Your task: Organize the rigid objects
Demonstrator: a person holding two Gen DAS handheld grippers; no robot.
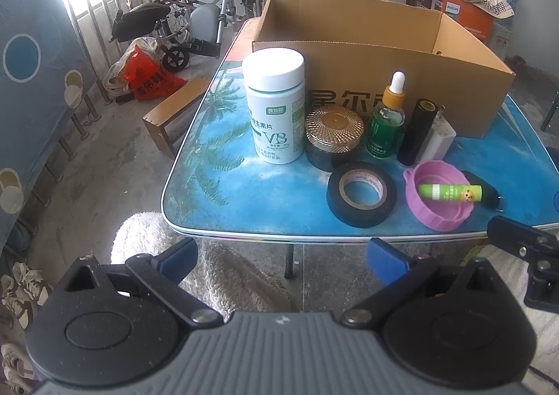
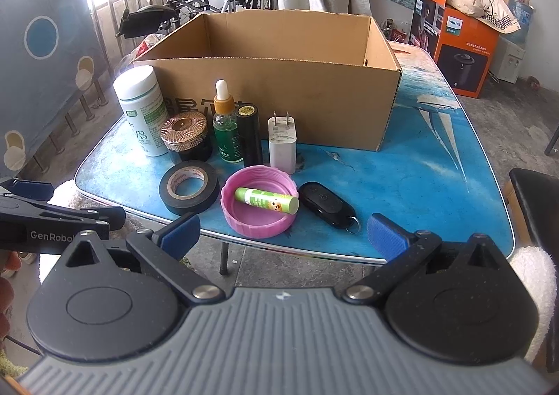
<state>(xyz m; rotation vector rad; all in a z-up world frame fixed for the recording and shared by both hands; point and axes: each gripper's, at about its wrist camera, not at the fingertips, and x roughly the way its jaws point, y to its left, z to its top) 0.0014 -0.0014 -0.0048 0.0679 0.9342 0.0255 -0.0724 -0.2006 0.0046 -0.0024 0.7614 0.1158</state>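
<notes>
Rigid objects: a loose cluster near the worktop's (image 2: 436, 164) front-left edge, all outside the cardboard box (image 2: 272, 94), which stands behind them toward the back edge and looks empty.
Left end: white pill bottle (image 2: 141, 112) upright, closest to the left edge; gold-lidded jar (image 2: 185, 134) just beside it.
Middle row: green dropper bottle (image 2: 227, 129), black cylinder (image 2: 248, 134) and white plug adapter (image 2: 282, 143), all upright, close together in front of the box wall.
Front row: black tape roll (image 2: 188, 190) lying flat; pink lid (image 2: 258, 204) upturned with a green tube (image 2: 267, 201) resting across it; black key fob (image 2: 326, 204) near the front edge.
Left hand-held gripper (image 1: 281, 257): jaws spread wide, holding nothing, short of the front edge.
Right hand-held gripper (image 2: 283, 229): likewise wide open and empty, facing the pink lid.
Stage, by my reading: nothing boxed yet.
Risk: reaching into the crowded middle row could topple the slim upright pieces; lifting the lid could roll the tube off.
</notes>
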